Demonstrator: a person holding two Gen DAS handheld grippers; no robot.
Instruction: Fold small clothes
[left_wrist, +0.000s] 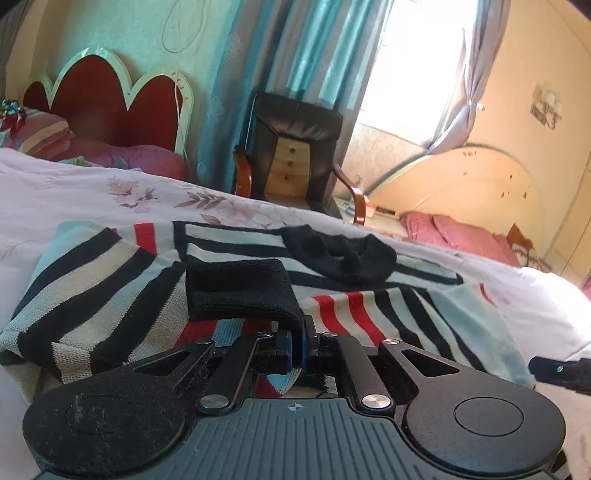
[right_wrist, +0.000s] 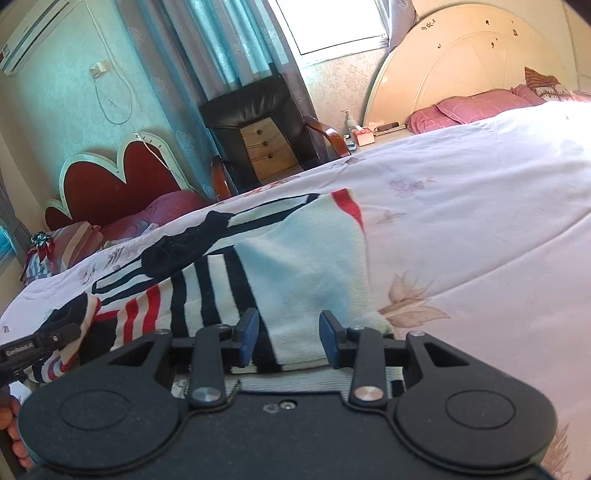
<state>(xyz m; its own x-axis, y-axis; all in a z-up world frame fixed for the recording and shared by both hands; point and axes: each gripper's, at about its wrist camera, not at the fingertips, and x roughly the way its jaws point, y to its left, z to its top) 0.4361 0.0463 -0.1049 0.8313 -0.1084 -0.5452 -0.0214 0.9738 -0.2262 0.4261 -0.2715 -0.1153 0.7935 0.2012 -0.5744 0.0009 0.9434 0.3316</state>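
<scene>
A striped sweater (left_wrist: 110, 291) in black, cream, red and pale blue lies spread on the floral bed cover (left_wrist: 74, 192). My left gripper (left_wrist: 295, 332) is shut on a folded black sock (left_wrist: 240, 291), held just above the sweater. A second black sock (left_wrist: 340, 254) lies crumpled on the sweater farther back. In the right wrist view my right gripper (right_wrist: 288, 334) stands open over the sweater's pale blue part (right_wrist: 306, 266), its blue pads (right_wrist: 247, 332) apart and not pressing the cloth. The left gripper (right_wrist: 44, 341) shows at the left edge there, and the loose sock (right_wrist: 177, 251) lies beyond.
A black leather armchair (left_wrist: 299, 129) with wooden arms holds a small drawer chest (left_wrist: 288, 166) past the bed's far edge. A red headboard (left_wrist: 107, 96) and pillows are at the left. A cream headboard (right_wrist: 461, 59), pink pillows and a nightstand are at the right. Bare bed cover (right_wrist: 480, 221) lies right of the sweater.
</scene>
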